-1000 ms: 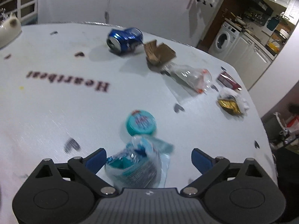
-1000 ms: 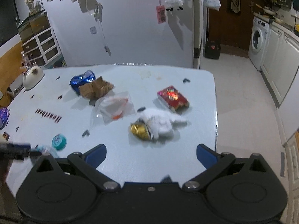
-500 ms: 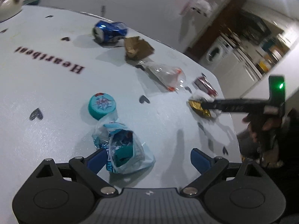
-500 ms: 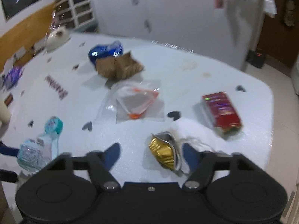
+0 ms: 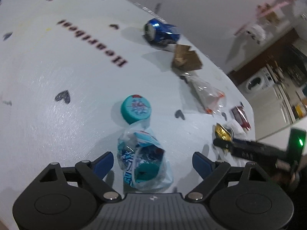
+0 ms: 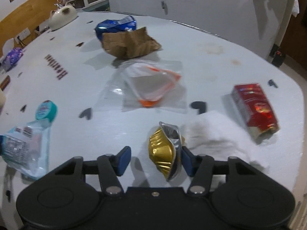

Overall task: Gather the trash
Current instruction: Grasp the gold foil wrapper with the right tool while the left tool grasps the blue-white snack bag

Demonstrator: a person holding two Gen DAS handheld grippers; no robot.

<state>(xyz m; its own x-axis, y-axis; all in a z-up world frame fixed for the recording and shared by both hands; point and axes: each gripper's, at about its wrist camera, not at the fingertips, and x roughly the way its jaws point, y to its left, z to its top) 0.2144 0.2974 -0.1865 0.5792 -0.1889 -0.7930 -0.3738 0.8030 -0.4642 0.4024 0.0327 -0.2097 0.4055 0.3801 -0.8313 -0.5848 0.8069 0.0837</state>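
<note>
On the white table (image 5: 48, 61) a crumpled blue-and-white plastic pouch (image 5: 142, 161) with a teal spout lies between the fingers of my left gripper (image 5: 152, 163). Its jaws are closing and neither pad presses on the pouch. A round teal lid (image 5: 136, 109) lies just beyond it. In the right wrist view, my right gripper (image 6: 155, 160) straddles a gold foil wrapper (image 6: 163, 151). These jaws are closing too. The right pad is at the wrapper's edge and the left pad stands apart from it. A white tissue (image 6: 214, 136) lies beside the wrapper.
Farther back lie a crushed blue can (image 6: 115, 25), torn brown cardboard (image 6: 130, 44), a clear zip bag (image 6: 151, 84) and a red box (image 6: 255, 105). A cat-shaped ceramic piece (image 6: 61, 17) stands at the far left corner. The table edge runs close on the right.
My right gripper dropped toward the table onto the gold wrapper and its jaws narrowed around it. The left gripper rolled in place over the pouch, with its jaws slightly narrower.
</note>
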